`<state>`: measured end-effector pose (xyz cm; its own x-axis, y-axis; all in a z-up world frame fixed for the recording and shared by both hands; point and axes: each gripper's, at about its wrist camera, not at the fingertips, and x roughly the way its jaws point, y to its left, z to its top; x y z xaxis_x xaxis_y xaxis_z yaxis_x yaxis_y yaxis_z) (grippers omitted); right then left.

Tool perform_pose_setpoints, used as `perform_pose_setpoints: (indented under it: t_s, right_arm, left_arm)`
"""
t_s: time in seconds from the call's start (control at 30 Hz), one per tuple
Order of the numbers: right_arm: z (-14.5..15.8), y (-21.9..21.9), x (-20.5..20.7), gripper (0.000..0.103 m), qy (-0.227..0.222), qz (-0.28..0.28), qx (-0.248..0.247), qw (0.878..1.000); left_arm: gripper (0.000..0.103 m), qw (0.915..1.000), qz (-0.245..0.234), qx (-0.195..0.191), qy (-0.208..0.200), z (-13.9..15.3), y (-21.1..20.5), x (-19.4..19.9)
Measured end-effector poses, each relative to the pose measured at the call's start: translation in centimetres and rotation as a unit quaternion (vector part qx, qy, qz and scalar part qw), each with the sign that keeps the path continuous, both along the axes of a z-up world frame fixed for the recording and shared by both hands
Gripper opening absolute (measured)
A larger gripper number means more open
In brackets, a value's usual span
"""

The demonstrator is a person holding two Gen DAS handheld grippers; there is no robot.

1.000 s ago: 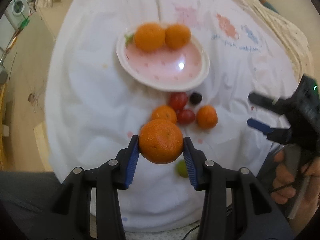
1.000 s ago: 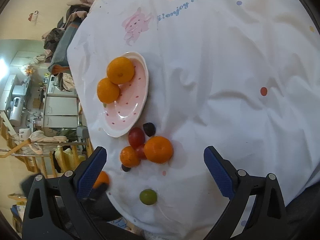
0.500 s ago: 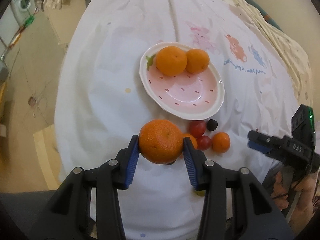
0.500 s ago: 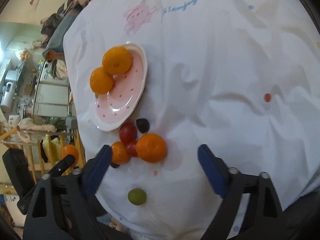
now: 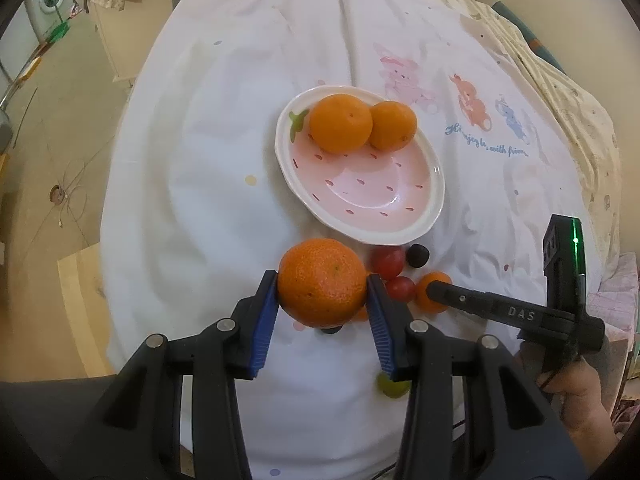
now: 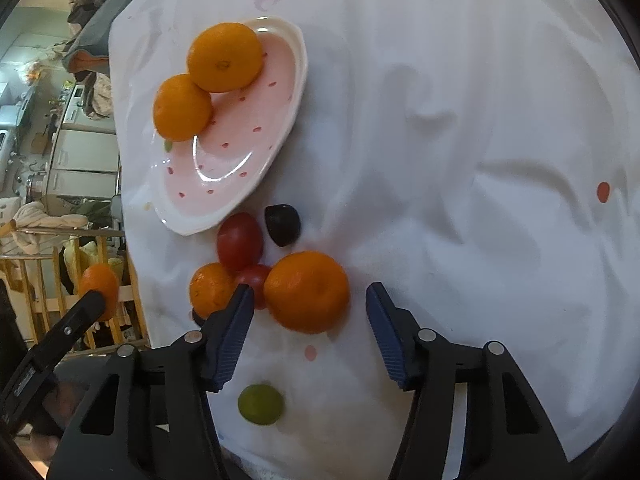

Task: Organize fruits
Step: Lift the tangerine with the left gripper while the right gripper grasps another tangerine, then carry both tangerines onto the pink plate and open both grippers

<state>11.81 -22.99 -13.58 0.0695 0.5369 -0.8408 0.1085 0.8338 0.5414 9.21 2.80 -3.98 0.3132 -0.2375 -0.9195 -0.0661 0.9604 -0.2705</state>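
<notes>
**Mia:** Orange and round, that's what the left claw [image 5: 323, 293] is squeezing. The big orange [image 5: 322, 282] sits tight between its two blue pads, up in the air, just in front of the pink plate [image 5: 434, 184].

**Tom:** Could it fall?

**Mia:** I think so. It's smooth and round, so a small wobble could pop it out. Then it may roll off the white cloth [image 5: 224, 128].

**Tom:** What about the plate?

**Mia:** Two oranges [image 5: 340, 122] already sit at its far side. If the new one drops in hard, it could bump them out over the low rim.

**Tom:** And the other claw?

**Mia:** The right claw [image 6: 308, 316] is wide apart, holding nothing. A loose orange [image 6: 306, 291] lies between its pads.

**Tom:** That looks crowded.

**Mia:** Yes. Its left pad is touching or almost touching a small orange [image 6: 210, 289] and a red tomato [image 6: 253, 280]. Closing there could push them away, or squash the soft tomato. The green grape [image 6: 261, 404] sits alone, near the cloth's edge.
</notes>
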Motion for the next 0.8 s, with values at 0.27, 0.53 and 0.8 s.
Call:
perform_pose_setpoints:
  t_s: [0.27, 0.53, 0.8]
  right_arm:
    - [0.8, -0.3, -0.2, 0.045, -0.019, 0.000, 0.007, 1.000]
    - [2.3, -1.1, -0.5, 0.045, -0.039, -0.018, 0.030, 0.999]
    - [4.7, -2.2, -0.1, 0.045, -0.076, -0.031, 0.062, 0.995]
  left_arm:
    - [0.039, 0.9999, 0.013, 0.004, 0.002, -0.2, 0.6, 0.0]
    - [0.039, 0.9996, 0.026, 0.012, 0.005, -0.7, 1.3, 0.0]
    - [0.039, 0.9992, 0.030, 0.028, 0.001, -1.1, 1.3, 0.1]
